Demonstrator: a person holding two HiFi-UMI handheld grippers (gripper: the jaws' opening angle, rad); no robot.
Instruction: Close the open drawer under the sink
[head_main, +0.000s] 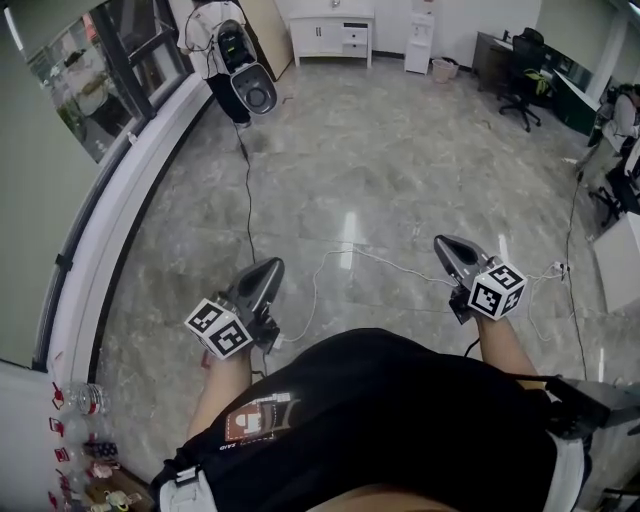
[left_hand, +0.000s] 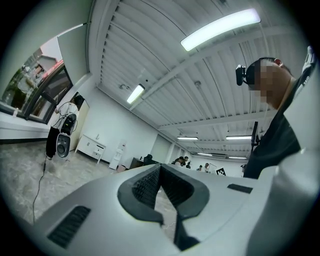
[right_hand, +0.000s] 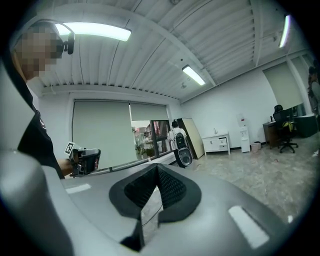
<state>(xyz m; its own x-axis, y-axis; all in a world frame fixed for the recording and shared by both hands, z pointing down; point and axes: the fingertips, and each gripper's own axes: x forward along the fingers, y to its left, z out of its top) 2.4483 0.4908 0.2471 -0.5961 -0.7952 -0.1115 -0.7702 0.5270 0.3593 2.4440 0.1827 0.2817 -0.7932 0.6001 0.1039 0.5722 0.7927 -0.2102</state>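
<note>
Basically just holding left tongs (head_main: 270, 266) and right tongs (head_main: 441, 242) pinched shut, empty, over the grey floor (head_main: 380, 150); can't read the shirt print (head_main: 262, 415).

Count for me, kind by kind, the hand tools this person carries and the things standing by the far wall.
Handheld grippers: 2, the left gripper and the right gripper
White cabinet: 1
Water dispenser: 1
Waste bin: 1
Total: 5

Bright ceiling strips (left_hand: 220, 29), floor (head_main: 347, 226) glare (fisheye edges dark).
</note>
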